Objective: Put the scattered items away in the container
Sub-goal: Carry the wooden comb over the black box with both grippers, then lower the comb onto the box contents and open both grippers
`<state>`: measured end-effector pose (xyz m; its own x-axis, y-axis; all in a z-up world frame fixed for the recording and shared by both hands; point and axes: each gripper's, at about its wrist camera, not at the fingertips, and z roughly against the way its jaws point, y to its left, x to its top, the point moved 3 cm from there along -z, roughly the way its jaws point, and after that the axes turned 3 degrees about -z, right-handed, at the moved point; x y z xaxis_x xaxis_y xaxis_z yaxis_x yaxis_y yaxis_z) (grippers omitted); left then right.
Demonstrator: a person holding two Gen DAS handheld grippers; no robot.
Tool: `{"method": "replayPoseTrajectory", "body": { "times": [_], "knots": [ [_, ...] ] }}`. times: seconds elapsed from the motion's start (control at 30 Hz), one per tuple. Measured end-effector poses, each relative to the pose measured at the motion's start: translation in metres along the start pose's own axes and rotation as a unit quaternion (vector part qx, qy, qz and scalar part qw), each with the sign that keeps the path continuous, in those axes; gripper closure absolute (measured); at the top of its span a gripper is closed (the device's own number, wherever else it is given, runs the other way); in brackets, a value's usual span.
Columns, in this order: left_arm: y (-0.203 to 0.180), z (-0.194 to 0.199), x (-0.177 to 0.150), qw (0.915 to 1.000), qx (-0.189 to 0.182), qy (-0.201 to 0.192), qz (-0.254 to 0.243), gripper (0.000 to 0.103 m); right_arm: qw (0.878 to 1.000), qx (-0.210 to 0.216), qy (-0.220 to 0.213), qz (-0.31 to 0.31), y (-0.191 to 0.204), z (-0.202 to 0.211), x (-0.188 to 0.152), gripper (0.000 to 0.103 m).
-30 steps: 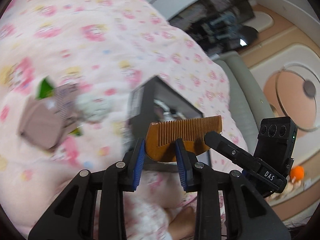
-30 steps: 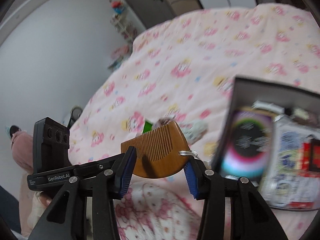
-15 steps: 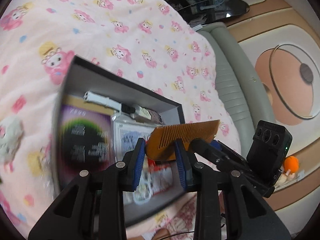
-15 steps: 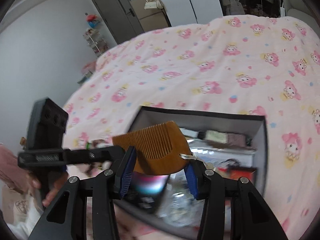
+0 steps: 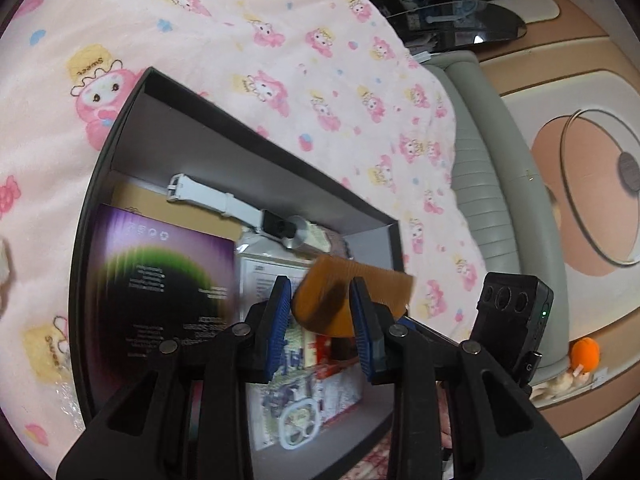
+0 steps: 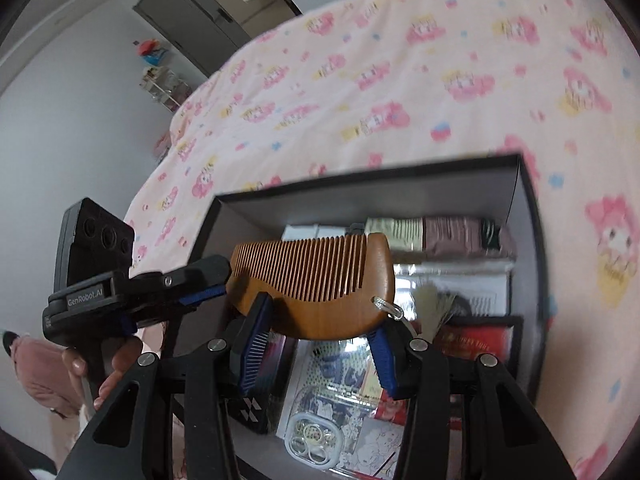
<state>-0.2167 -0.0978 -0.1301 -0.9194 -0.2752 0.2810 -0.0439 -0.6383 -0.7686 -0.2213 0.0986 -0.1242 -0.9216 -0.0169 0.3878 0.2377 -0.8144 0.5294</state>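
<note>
my right hand-held gripper point(image 6: 320, 334) has its blue pads on either side of the comb's point(image 6: 320, 280) spine, pinching it. the comb sits with its teeth pointing up and away, a small metal ring at its right end. my left hand-held gripper point(image 5: 320, 312) shows the same comb point(image 5: 344, 300) between its pads, blurred there; in the right view the left hand-held gripper's point(image 6: 212, 282) pads meet the comb's left end, but i cannot tell whether they press it or only touch. the comb hangs above the box point(image 6: 532, 248), inside its rim. the box point(image 5: 104, 152) is dark and open-topped. in it lie a white watch point(image 5: 224, 204) along the far wall, a purple and black card point(image 5: 160, 280) on the left, printed packets point(image 5: 296, 368) in the middle and a small ring case point(image 6: 316, 434) near the front. the box rests on the bed's pink cartoon-print blanket point(image 5: 280, 40).
</note>
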Motion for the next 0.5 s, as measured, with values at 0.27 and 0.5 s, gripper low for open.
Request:
{"method": "replayPoseTrajectory", "body": {
  "times": [0.27,0.5],
  "knots": [
    [0.012,-0.009,-0.005,0.9996,0.022,0.015,0.013,0.074,0.998,-0.037,0.047,-0.027,-0.014,-0.023,-0.012,0.061],
    [0.014,-0.001,-0.007,0.9997,0.023,0.004,0.013,0.074,0.997,-0.050,0.035,-0.036,-0.016,-0.013,-0.010,0.060]
  ]
}}
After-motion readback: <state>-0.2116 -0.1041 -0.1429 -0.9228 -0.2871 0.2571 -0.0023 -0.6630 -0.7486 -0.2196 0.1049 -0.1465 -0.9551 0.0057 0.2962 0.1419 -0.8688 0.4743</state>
